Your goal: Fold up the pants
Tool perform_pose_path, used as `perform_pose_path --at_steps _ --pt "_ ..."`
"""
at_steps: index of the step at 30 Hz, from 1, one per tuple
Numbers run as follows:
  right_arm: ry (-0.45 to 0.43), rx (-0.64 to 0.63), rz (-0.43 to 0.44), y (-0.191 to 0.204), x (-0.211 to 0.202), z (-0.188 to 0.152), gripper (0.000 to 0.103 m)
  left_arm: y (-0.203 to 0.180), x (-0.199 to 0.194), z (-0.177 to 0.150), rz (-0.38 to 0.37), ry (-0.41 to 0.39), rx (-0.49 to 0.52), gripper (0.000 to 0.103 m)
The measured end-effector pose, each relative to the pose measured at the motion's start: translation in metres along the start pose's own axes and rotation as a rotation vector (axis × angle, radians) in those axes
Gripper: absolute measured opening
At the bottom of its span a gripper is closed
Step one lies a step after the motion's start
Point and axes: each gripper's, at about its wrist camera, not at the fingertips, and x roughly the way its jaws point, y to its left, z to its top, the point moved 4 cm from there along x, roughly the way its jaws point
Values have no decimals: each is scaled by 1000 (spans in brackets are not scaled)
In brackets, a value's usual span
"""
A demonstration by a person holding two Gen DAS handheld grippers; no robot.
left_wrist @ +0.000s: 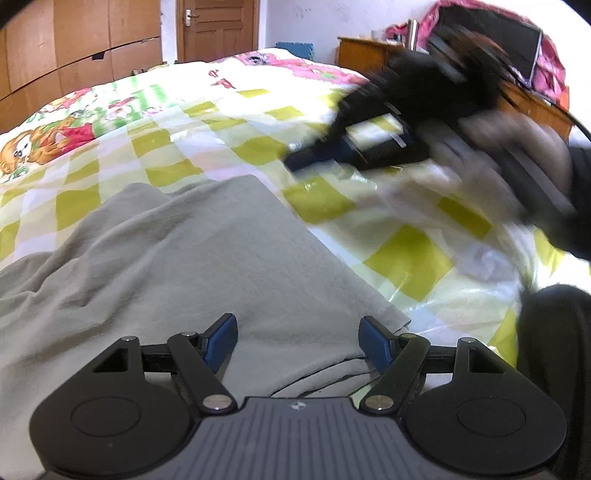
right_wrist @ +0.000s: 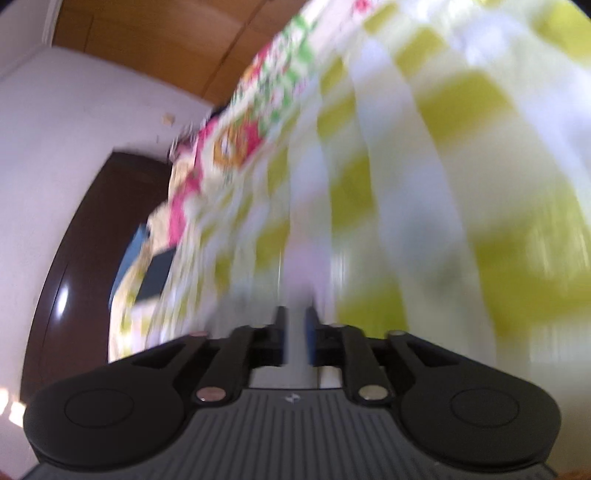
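Left claw point(left_wrist: 297, 341) sat nearest the lens, released, blue pads point(left_wrist: 375, 341) spread wide with nothing between them. It hung low over the near end of the grey pants point(left_wrist: 177, 258), pointing down at the cloth, likely parked there so the fabric edge could be pinched for the next fold; contact between pads and cloth could not be confirmed. The pants lay spread on the bed point(left_wrist: 406, 258), wrinkled on the left side, with a straight right edge running diagonally away from the claw. A thin dark line, maybe a cord or seam, crossed the cloth just in front of the right pad; too small to tell. A dark sleeve point(left_wrist: 554, 332) showed at the right margin.

Beyond the pants edge, the checked yellow-green bedspread was bare. Over it, well apart from the pants, the right claw point(left_wrist: 314, 157) appeared heavily blurred, gripped by a hand point(left_wrist: 517, 155). In its own view the right claw point(right_wrist: 295, 332) had the pads nearly together, a narrow gap left, no cloth between them; only blurred bedspread point(right_wrist: 424, 184) ahead. Judgement: it held nothing and was travelling, probably repositioning toward a new grasp point.

Farthest back: wooden wardrobe point(left_wrist: 74, 44), door point(left_wrist: 218, 29), a bedside cabinet point(left_wrist: 365, 51) with pink clutter.
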Motion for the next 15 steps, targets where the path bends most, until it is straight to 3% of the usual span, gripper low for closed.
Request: perform_pose_path --at_steps 1,2,4,7,12,15 --pt "41 1 -21 -1 0 -15 42 2 -5 -1 1 -2 -13 85" --pt "74 -10 -40 -2 0 -27 44 4 -9 -3 8 1 -21 85" --pt "80 -24 -38 0 3 -43 42 5 -19 -8 27 4 -27 85" --pt "85 27 38 8 10 -45 44 7 -35 -15 59 1 -29 85" --pt "154 -14 37 18 33 -48 43 12 -48 -20 75 -17 -50 85" --pt "147 76 75 7 39 -48 39 19 -51 -16 106 -34 -30 85"
